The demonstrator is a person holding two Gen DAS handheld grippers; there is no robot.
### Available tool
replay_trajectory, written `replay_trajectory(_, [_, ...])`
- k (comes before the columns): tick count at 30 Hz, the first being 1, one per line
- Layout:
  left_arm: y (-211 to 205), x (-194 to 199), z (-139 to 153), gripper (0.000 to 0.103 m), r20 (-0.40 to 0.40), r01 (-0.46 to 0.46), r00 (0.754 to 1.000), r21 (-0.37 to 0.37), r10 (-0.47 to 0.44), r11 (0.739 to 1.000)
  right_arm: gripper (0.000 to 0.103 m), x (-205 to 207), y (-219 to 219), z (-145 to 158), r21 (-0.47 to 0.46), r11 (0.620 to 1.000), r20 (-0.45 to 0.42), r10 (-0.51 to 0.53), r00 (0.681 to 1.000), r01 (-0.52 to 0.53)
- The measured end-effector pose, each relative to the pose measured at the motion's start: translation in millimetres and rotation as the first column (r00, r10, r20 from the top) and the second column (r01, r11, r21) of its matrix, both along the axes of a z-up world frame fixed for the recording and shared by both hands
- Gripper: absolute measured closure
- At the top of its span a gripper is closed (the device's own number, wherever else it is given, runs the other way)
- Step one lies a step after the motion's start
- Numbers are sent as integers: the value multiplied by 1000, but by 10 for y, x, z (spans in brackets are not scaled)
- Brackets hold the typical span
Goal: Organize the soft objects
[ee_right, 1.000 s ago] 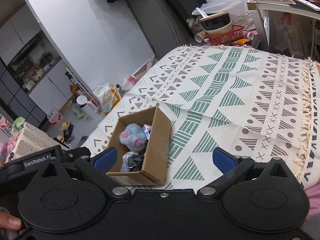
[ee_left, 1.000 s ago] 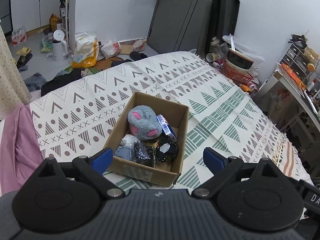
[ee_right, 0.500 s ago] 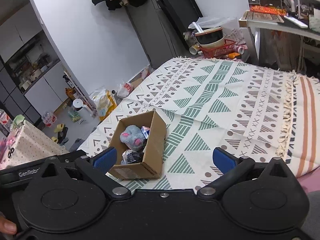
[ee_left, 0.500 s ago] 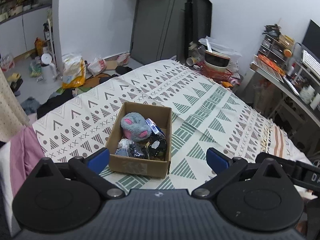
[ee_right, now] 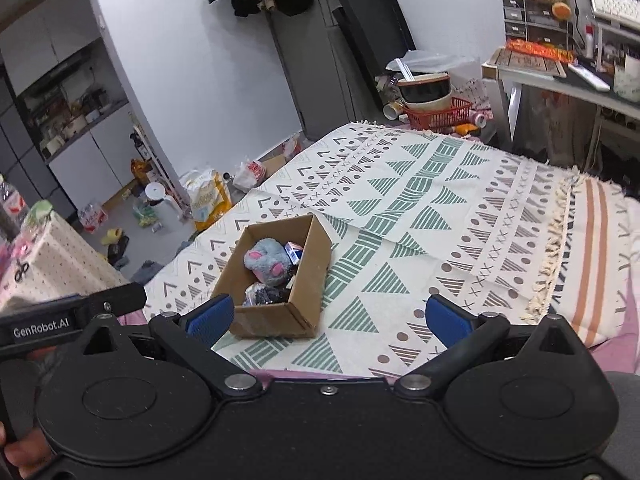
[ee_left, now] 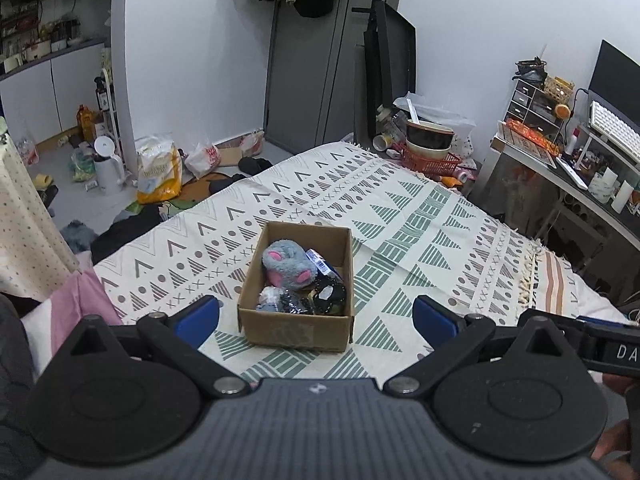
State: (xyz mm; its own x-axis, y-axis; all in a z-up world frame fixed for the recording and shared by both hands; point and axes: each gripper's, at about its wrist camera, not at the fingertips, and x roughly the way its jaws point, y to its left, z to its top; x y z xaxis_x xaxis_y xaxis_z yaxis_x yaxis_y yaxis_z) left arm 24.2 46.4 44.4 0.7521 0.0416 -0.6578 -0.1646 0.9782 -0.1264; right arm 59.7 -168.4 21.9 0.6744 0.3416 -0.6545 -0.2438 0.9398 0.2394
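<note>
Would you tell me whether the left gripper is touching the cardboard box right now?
Apart. In the left wrist view, the open left gripper shows patterned blanket between each blue fingertip and the cardboard box.

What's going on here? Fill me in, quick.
A person holds two sets of tongs over a bed spread with a patterned blanket. Both the left tongs and the right tongs are open and hold nothing. On the blanket sits a cardboard box with a grey and pink plush toy, a blue and white packet and some dark soft items inside. Neither set of tongs touches the box or its contents.
</note>
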Motion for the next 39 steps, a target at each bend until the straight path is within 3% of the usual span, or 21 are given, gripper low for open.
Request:
replay_trajectory(17, [138, -466, 25, 1, 16, 11, 1000, 49, -12, 999, 0, -374, 166, 157, -53, 998, 61, 44, 997, -41])
replay_trajectory(39, [129, -592, 26, 1, 18, 19, 1000, 52, -20, 998, 0, -448, 97, 110, -52, 998, 54, 37, 998, -35])
